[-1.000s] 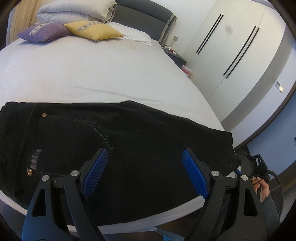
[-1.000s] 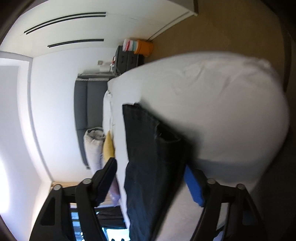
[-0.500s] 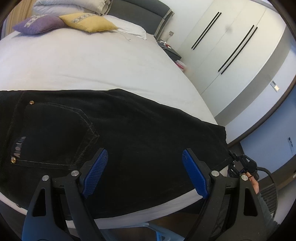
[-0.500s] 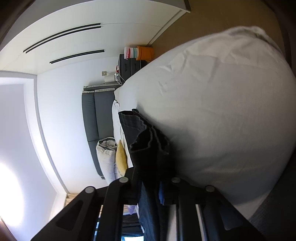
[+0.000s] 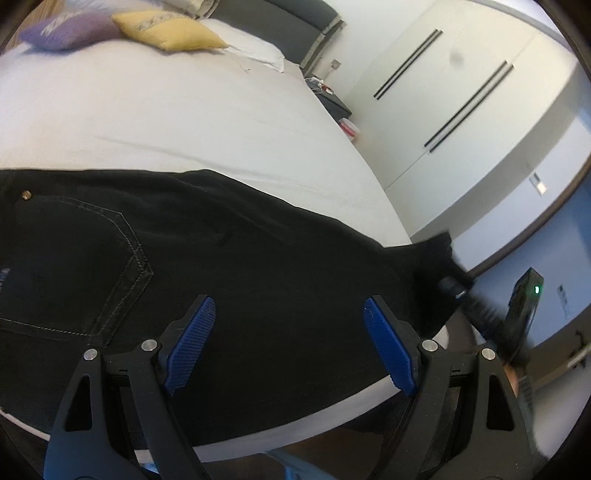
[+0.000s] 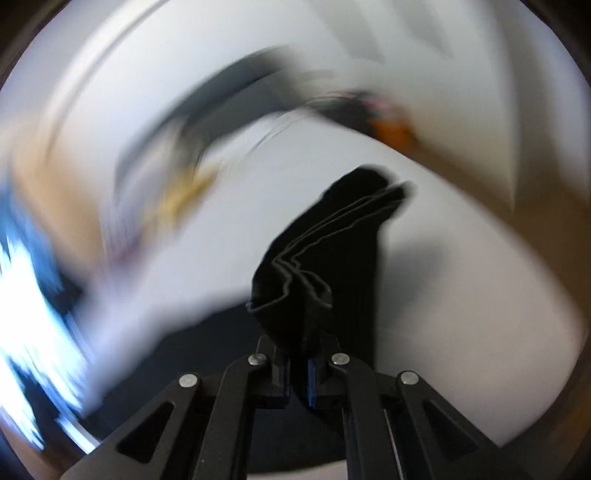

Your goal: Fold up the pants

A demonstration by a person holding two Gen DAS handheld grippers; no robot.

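1. Pants (image 5: pixel 229 258), black, are lying flat along the near edge of the white bed (image 5: pixel 184 122), back pocket showing. The left gripper (image 5: pixel 290 325) is hovering over them, blue pads spread wide, holding nothing.
2. From the right wrist, the right gripper (image 6: pixel 299 373) is pinching the bunched pant hem (image 6: pixel 332 240), lifting it above the bed (image 6: pixel 461 295); surroundings are blurring.

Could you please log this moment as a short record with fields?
garment: black pants lying along the near edge of the bed
left gripper: open, above the pants, holding nothing
right gripper: shut on the bunched leg end, lifted off the bed
pillows: yellow pillow, purple pillow at the headboard
right view: heavily blurred
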